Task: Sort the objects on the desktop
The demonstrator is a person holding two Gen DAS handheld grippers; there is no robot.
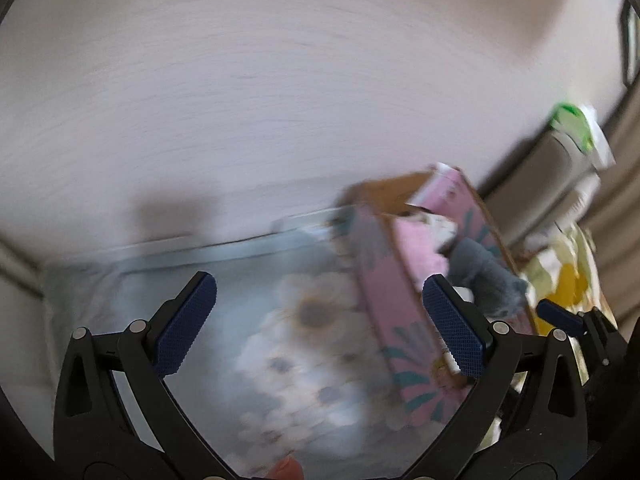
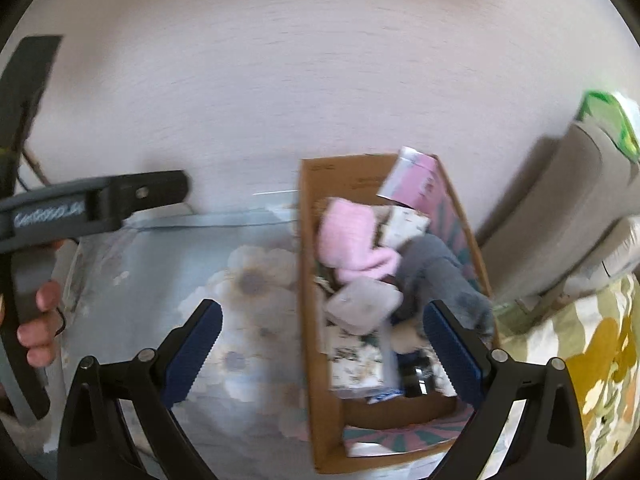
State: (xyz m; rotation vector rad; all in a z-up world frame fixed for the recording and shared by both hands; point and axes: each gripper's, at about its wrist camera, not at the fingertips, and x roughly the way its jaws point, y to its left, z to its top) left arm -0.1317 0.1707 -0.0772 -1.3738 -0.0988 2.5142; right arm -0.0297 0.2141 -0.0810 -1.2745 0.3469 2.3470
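Observation:
A cardboard box (image 2: 308, 280) with pink floral sides (image 1: 384, 288) stands on a pale blue flower-print cloth (image 2: 160, 264). It holds a pink fluffy item (image 2: 348, 240), a grey fuzzy item (image 2: 440, 272), a pink carton (image 2: 412, 178), a grey pouch (image 2: 362, 304) and patterned packets (image 2: 356, 356). My right gripper (image 2: 324, 344) hovers open over the box's left wall. Left of the box, my left gripper (image 1: 320, 320) hangs open above the cloth (image 1: 200, 288), holding nothing. The left tool (image 2: 100, 200) and a hand (image 2: 40, 320) appear at the right wrist view's left edge.
A light wooden floor (image 2: 320, 80) fills the background. A beige chair or cushion (image 2: 560, 220) with a green-and-white pack (image 2: 608, 120) stands to the right. A yellow and green patterned fabric (image 2: 600, 352) lies at the lower right. Both views are motion-blurred.

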